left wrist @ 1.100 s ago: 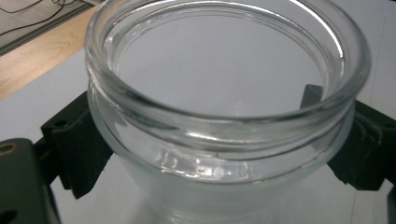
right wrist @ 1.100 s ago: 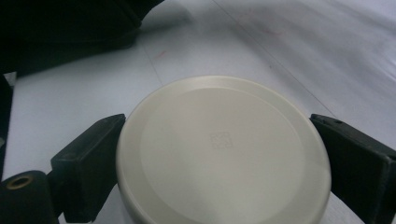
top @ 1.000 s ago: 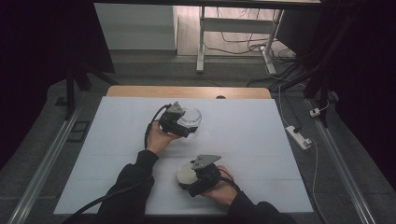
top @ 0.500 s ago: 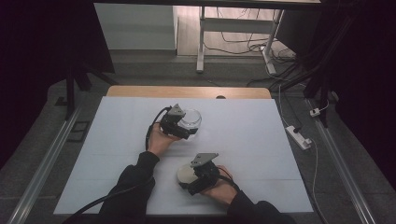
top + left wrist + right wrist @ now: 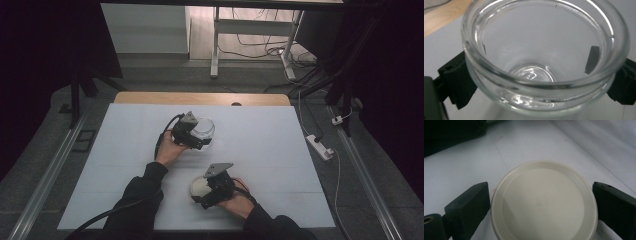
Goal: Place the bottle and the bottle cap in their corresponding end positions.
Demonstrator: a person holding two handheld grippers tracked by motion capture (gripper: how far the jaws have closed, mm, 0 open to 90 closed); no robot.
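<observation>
A clear, empty glass jar (image 5: 205, 128) stands on the white mat beyond the table's middle. My left gripper (image 5: 199, 136) is shut on it. In the left gripper view the jar's wide mouth (image 5: 541, 50) faces the camera, and the black jaws press its neck from both sides, around my left gripper (image 5: 540, 86). A round cream lid (image 5: 198, 186) lies flat on the mat near the front edge. My right gripper (image 5: 204, 190) is shut on it. In the right gripper view the lid (image 5: 544, 202) sits between the jaws of my right gripper (image 5: 542, 195), each touching its rim.
A white mat (image 5: 280, 150) covers the table, and a strip of bare wood (image 5: 200, 98) shows at the far edge. A white power strip (image 5: 318, 146) lies on the floor at the right. Metal rails run along both sides. A black cable (image 5: 162, 137) trails from the left gripper.
</observation>
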